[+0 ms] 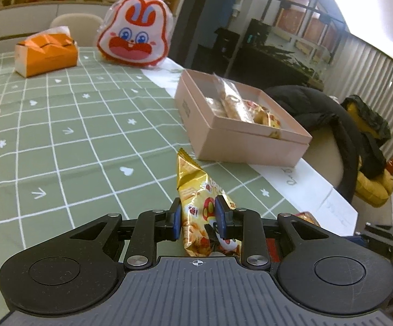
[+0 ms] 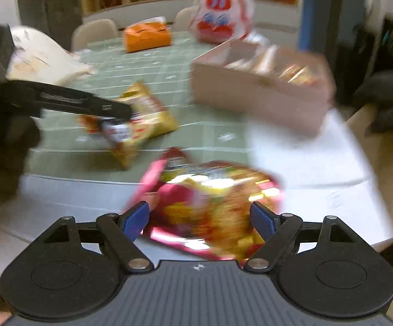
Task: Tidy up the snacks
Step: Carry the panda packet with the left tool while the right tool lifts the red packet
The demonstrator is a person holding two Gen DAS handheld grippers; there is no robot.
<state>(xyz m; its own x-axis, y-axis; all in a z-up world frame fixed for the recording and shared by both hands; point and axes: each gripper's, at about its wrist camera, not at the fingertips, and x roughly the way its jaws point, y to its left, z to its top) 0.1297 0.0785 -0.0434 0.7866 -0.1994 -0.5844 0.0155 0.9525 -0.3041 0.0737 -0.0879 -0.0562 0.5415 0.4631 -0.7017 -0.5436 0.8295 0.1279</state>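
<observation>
Looking down the left wrist view, we get the sharp picture: our left gripper has its blue fingers clenched on a gold snack packet, pads pressing it from both sides, the packet sticking out ahead over the green checked desk. Further along sits the pink box, near the desk's edge, lid off, with a couple of clear-wrapped pastry sticks and some yellow packets lying inside. Only this view shows what's past the edge — a chair with a dark coat thrown over it.

The right wrist view is badly blurred, but it gives us what the other one can't: the left gripper from the side, gripping that same gold packet just above the desk, well short of the box. It also shows our right gripper with fingers spread wide around a pink-and-yellow snack bag lying on the white paper at the near edge. The right finger looks to be against the bag, the left one seems clear of it; with the blur we can't tell for sure, so we'd call it released.

Both views catch the orange tissue box and the rabbit-face bag at the far end — the box's contents are just smears from the right side.
</observation>
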